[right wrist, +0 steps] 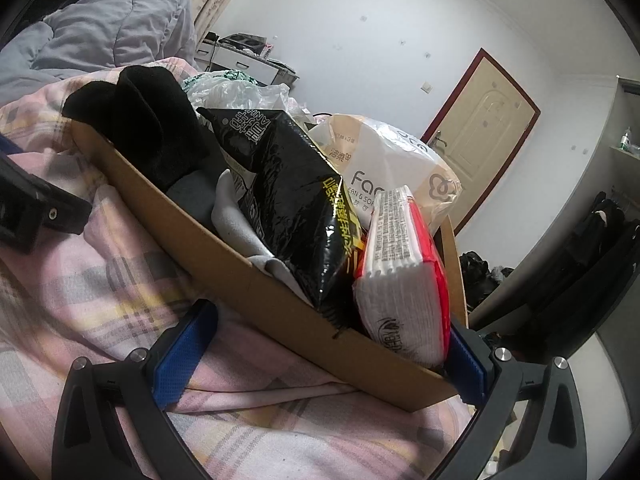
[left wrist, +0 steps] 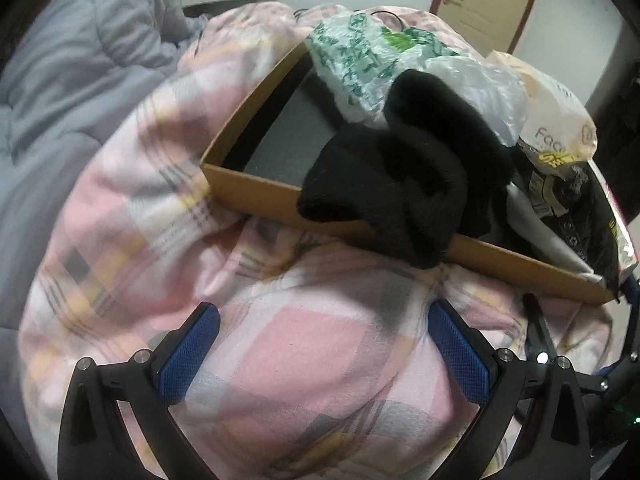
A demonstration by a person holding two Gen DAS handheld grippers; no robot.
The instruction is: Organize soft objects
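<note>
**Box nearly full, black knit spilling over the rim**

The brown cardboard box (left wrist: 256, 196) sits on the pink plaid quilt (left wrist: 304, 360), light but floppy-walled, so it looks best gripped low at a corner. Draped over its near wall is the black fuzzy knit garment (left wrist: 400, 184): one piece as far as can be told, soft and limp, likely to sag, so a pinch on the thick fold at its middle looks safest. Behind it lies one white-and-green crinkly plastic bag (left wrist: 360, 56), slippery and weightless. On the right side stand one beige tissue pack (right wrist: 392, 168), one glossy black pouch (right wrist: 292, 200) and one red-and-white wipes pack (right wrist: 400, 272), all squashy and slick-wrapped. A pale grey cloth (right wrist: 240, 220) peeks beneath. The left gripper (left wrist: 324, 352) hangs over the quilt, jaws wide, holding nothing. The right gripper (right wrist: 332, 360) is spread wide too, straddling the box's near corner without clamping it
</note>
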